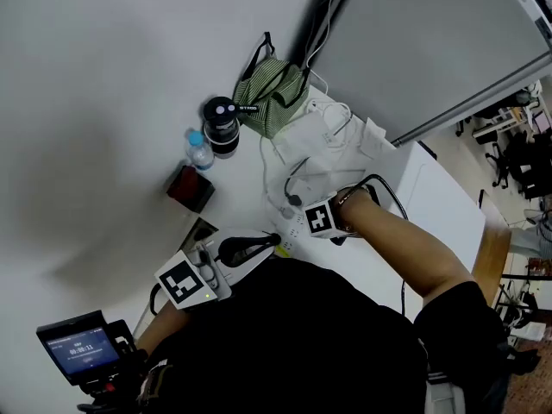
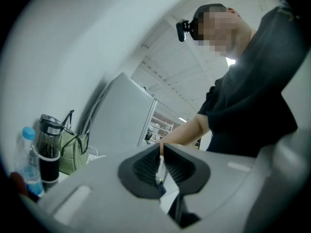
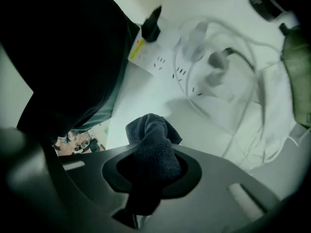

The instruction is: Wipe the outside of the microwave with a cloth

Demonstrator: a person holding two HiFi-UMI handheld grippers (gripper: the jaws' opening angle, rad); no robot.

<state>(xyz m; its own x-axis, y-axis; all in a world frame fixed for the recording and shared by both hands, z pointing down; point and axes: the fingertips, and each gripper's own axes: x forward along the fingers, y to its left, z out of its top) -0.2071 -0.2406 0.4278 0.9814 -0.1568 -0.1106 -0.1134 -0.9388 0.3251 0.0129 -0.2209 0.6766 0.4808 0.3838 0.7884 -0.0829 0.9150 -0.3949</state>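
Note:
A large grey box-shaped appliance [image 1: 414, 41], apparently the microwave, stands at the back right of the white table [image 1: 440, 205]. It also shows in the left gripper view as the grey appliance [image 2: 124, 115]. My right gripper [image 3: 150, 154] is shut on a dark grey cloth [image 3: 154, 142], which bunches up out of the jaws above the table. In the head view only its marker cube [image 1: 321, 218] shows, in front of the person's chest. My left gripper [image 2: 160, 161] is shut with nothing in it and points up across the table. In the head view the left gripper [image 1: 250, 248] is at the lower left.
A green striped bag [image 1: 272, 93], a black tumbler [image 1: 221, 126], a water bottle [image 1: 197, 149] and a dark red box [image 1: 190, 188] stand along the wall. A white bag with cables [image 1: 323, 145] and a power strip [image 3: 160, 57] lie mid-table. A small screen [image 1: 82, 348] is lower left.

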